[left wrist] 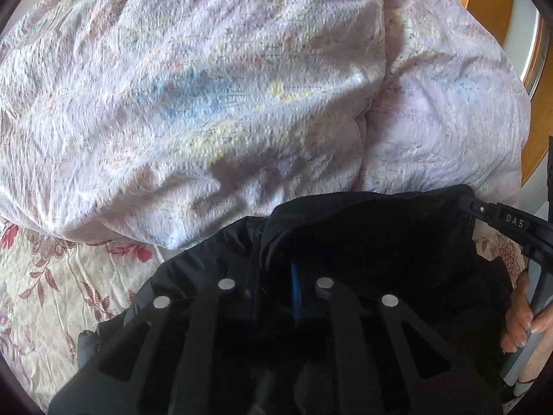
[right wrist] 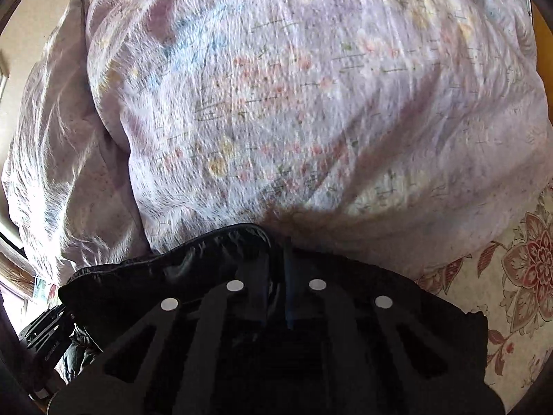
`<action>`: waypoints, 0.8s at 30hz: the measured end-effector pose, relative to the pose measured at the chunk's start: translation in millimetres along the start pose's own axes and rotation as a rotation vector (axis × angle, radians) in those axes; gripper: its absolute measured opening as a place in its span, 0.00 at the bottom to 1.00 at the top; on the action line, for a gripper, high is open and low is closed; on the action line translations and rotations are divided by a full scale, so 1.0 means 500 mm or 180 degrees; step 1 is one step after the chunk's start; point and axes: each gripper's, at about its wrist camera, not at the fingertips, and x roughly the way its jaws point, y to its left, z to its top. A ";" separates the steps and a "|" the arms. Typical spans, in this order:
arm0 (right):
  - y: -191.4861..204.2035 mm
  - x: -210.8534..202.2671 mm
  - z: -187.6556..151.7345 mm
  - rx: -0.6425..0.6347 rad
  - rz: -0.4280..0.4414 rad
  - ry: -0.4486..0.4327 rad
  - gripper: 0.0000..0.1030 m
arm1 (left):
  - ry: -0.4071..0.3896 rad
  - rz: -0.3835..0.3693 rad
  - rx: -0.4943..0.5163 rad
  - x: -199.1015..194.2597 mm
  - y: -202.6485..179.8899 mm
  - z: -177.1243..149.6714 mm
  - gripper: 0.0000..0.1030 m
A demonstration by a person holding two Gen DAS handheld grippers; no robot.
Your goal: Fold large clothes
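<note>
Black linkage bars with round silver pins fill the bottom of the left wrist view, and between them the left gripper (left wrist: pixel 276 266) has its jaws drawn together, pinching a raised fold of the black jacket (left wrist: pixel 363 235). That garment lies bunched on a bed sheet (left wrist: pixel 52 294) of pale cream printed with red flowers and brown leaves. Just beyond it, touching its far edge, a puffy lilac duvet (left wrist: pixel 190 103) with faint blue, yellow and pink blotches takes up most of the frame. At the right edge the right gripper (left wrist: pixel 465 199) meets the same jacket, with a hand (left wrist: pixel 525 314) curled round its handle; orange-brown wooden furniture (left wrist: pixel 490 3) shows behind. From the right wrist view, the right gripper (right wrist: pixel 276 256) is likewise closed, its fingertips buried in a glossy ridge of the black jacket (right wrist: pixel 172 269). The lilac duvet (right wrist: pixel 293 103) rises directly behind, a second quilted fold of it at the left. The floral bed sheet (right wrist: pixel 518 276) appears at the lower right, a cream wall (right wrist: pixel 34 10) at the upper left, and part of the left gripper's body at the lower left.
</note>
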 end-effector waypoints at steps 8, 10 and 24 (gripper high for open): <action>0.006 -0.105 -0.104 -0.0315 0.0207 -0.0136 0.04 | -0.0087 -0.0121 -0.0072 -0.054 0.029 -0.038 0.11; 0.004 -0.093 -0.131 -0.0358 0.0143 -0.0056 0.04 | -0.0044 -0.0102 -0.0079 -0.051 0.036 -0.056 0.11; 0.024 0.024 -0.220 -0.0649 -0.0360 0.0259 0.05 | -0.0429 -0.0040 -0.0289 -0.139 0.037 -0.104 0.42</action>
